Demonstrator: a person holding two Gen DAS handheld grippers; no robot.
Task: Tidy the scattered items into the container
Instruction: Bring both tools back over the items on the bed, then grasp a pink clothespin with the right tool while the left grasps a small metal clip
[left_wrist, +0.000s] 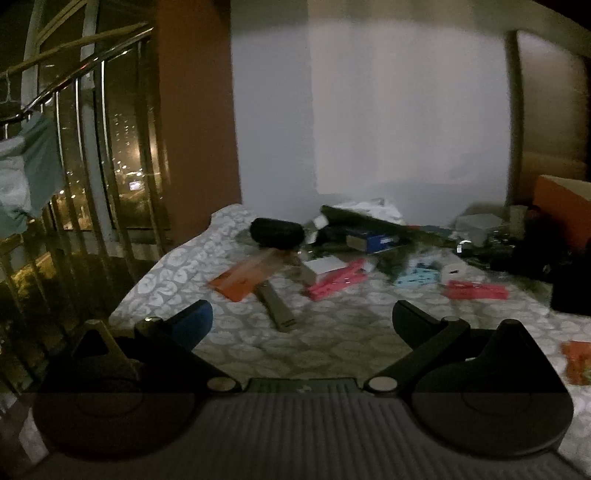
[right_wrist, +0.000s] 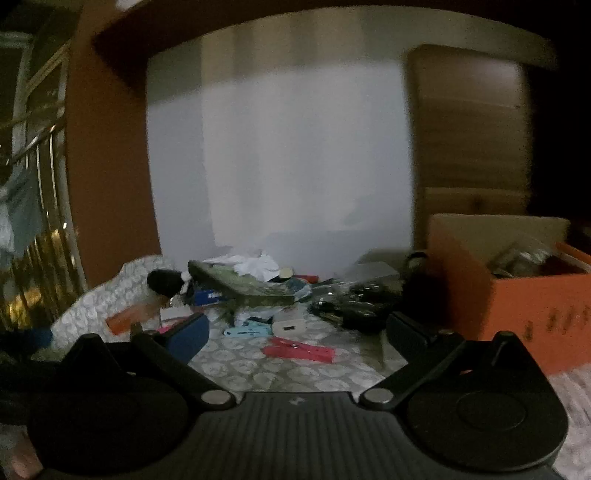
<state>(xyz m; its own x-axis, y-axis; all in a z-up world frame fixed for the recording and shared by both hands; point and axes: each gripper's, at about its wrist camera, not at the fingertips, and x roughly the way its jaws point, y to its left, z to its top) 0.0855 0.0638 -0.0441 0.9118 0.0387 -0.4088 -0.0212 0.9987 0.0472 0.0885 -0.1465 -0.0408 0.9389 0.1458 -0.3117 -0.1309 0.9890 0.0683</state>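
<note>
Scattered items lie on a patterned grey-white cloth (left_wrist: 177, 269). In the left wrist view I see an orange card (left_wrist: 243, 277), a flat tan bar (left_wrist: 277, 306), pink clips (left_wrist: 336, 282), a red clip (left_wrist: 476, 290), a light blue clip (left_wrist: 419, 276) and a black case (left_wrist: 277, 230). My left gripper (left_wrist: 301, 321) is open and empty, short of them. In the right wrist view an orange box (right_wrist: 517, 295) stands at the right with things inside. My right gripper (right_wrist: 297, 332) is open and empty above a red clip (right_wrist: 299, 350) and a blue clip (right_wrist: 247, 328).
A dark pile of keys and cables (right_wrist: 351, 299) lies left of the box. A camouflage bundle (right_wrist: 236, 284), a blue packet (left_wrist: 376, 242) and white crumpled paper (right_wrist: 258, 264) sit at the back by the white wall. A railing (left_wrist: 92, 147) is at the left.
</note>
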